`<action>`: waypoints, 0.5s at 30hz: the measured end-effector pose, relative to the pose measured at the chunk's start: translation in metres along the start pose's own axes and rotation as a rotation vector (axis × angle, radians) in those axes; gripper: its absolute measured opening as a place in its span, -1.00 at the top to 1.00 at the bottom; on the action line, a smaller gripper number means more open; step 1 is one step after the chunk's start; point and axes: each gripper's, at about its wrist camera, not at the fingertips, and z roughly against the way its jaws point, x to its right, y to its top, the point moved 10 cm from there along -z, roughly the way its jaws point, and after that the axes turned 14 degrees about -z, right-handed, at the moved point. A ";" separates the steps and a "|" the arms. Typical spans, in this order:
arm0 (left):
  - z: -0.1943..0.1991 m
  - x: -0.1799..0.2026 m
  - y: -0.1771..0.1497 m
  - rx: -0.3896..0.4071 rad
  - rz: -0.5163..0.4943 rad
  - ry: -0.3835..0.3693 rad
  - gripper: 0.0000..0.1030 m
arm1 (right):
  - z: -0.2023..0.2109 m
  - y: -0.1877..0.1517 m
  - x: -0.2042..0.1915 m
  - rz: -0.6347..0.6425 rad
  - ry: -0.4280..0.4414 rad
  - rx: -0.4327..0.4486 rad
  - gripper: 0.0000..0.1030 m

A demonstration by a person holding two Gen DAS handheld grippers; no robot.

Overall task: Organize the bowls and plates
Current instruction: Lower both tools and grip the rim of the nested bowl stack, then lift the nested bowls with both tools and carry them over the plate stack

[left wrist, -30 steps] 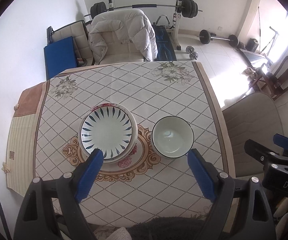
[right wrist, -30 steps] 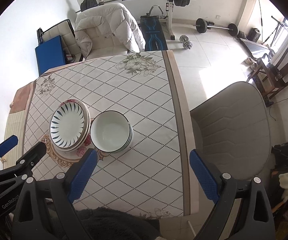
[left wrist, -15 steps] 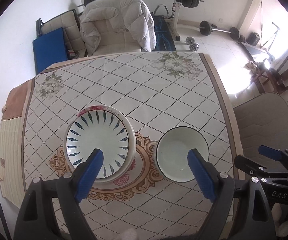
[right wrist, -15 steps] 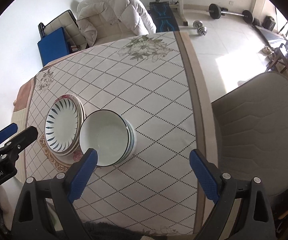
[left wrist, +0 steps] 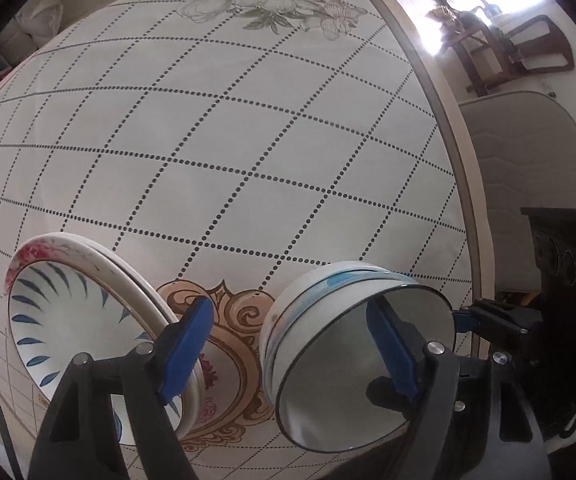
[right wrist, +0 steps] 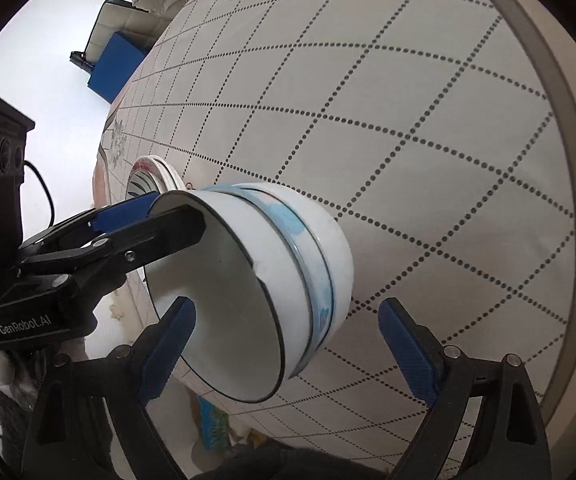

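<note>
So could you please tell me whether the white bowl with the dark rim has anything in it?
Empty. The white bowl with the dark rim shows a bare white inside in both views.

Grey padded chair (left wrist: 527,168), white wall (right wrist: 40,32), blue cushion (right wrist: 118,66)

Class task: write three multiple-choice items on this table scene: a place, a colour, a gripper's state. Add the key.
1. Left wrist view: the bowl stack stands where from the plates? A left; B right; C on top.
2. The top plate's strokes are: A blue; B green; C red.
3. The right gripper is: A shut on a plate; B open astride the bowl stack's wall; C shut, empty.
1 B, it sits to their right; 2 A, blue dashes ring its inside; 3 B, one finger inside, one outside.
</note>
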 end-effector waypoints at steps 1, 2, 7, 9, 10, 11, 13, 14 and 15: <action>-0.005 0.002 0.001 -0.015 -0.012 -0.016 -0.50 | -0.005 0.001 0.001 -0.002 0.013 -0.004 -0.84; -0.011 0.004 0.001 -0.035 -0.023 -0.036 -0.50 | -0.010 0.002 0.000 -0.001 0.027 -0.005 -0.84; -0.037 0.012 -0.003 -0.113 -0.051 -0.106 -0.48 | -0.031 0.008 -0.001 -0.009 0.080 -0.035 -0.80; -0.044 0.015 -0.005 -0.121 -0.043 -0.147 -0.51 | -0.040 0.010 0.000 -0.014 0.088 -0.051 -0.71; -0.045 0.017 -0.005 -0.117 -0.035 -0.167 -0.51 | -0.044 0.011 -0.001 -0.011 0.084 -0.051 -0.66; -0.046 0.018 -0.006 -0.112 -0.029 -0.181 -0.51 | -0.043 0.014 -0.001 -0.014 0.086 -0.052 -0.63; -0.047 0.022 -0.007 -0.103 -0.016 -0.220 -0.45 | -0.049 0.016 -0.001 -0.023 0.087 -0.063 -0.56; -0.048 0.025 -0.007 -0.100 -0.005 -0.248 -0.34 | -0.051 0.018 -0.002 -0.025 0.091 -0.062 -0.54; -0.048 0.026 -0.007 -0.092 -0.002 -0.250 -0.33 | -0.052 0.018 -0.003 -0.023 0.093 -0.057 -0.54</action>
